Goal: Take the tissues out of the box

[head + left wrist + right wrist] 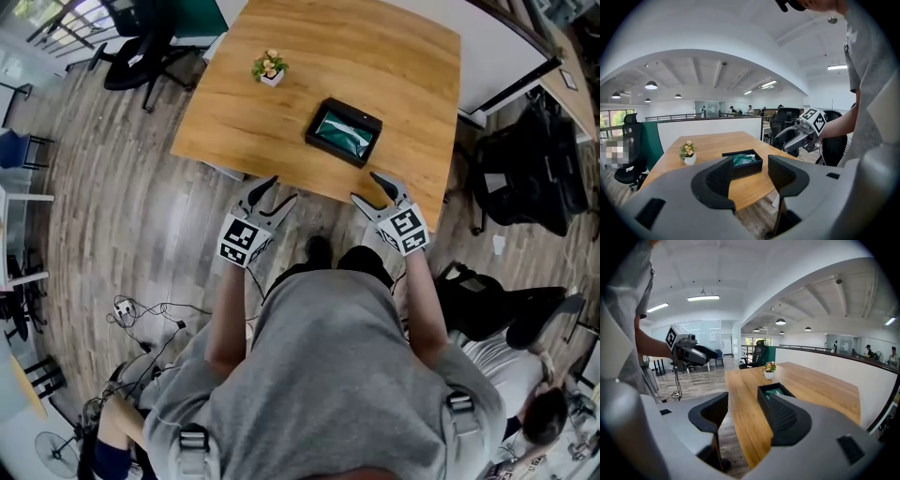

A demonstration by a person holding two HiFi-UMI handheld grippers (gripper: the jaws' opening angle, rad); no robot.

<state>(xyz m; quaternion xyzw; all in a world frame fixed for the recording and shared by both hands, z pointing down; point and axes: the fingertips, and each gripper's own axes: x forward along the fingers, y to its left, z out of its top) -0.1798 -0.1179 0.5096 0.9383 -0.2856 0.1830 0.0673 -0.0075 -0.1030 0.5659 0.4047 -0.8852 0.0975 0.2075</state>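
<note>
Tissue box (330,148): green tissues (342,133) inside | left gripper (284,187), right gripper (365,186): jaws apart, empty

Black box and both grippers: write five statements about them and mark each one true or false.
1. The black box stands on the wooden table. True.
2. The left gripper is shut on a tissue. False: its jaws stand apart with nothing between them.
3. The potted plant sits inside the box. False: it stands on the table, apart from the box.
4. The right gripper is open and short of the box. True.
5. The tissues lie out on the table. False: the teal tissues lie inside the box.
</note>
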